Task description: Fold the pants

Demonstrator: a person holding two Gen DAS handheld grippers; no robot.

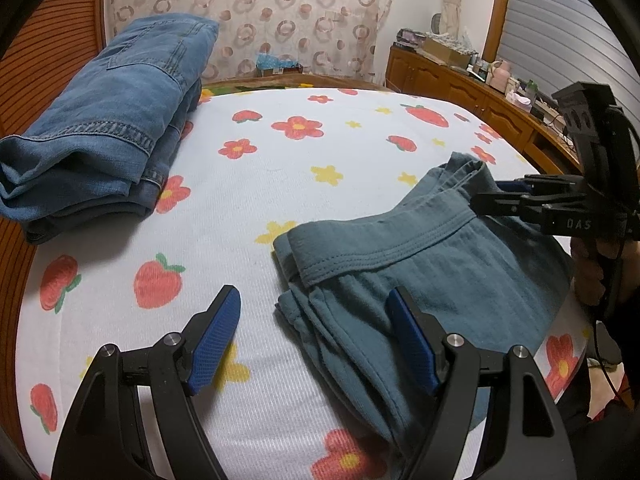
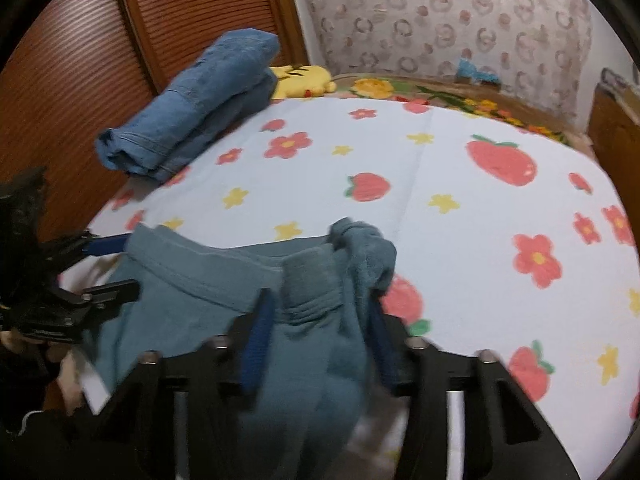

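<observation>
Denim jeans [image 1: 108,120] folded far-left | teal pants [image 1: 420,272] between spread left tongs [image 1: 314,332]

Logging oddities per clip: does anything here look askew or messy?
One corner of the teal pants is bunched into a lump at the right gripper; the folded jeans lie neat.

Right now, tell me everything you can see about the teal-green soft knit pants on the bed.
The teal-green soft knit pants lie folded into several layers on the strawberry-and-flower bedsheet, stitched waistband on top. The fabric looks like ribbed cotton jersey. The right gripper has fabric between its fingers at the waistband's bunched far corner; how firmly is unclear. The left gripper is open at the near edge.
</observation>
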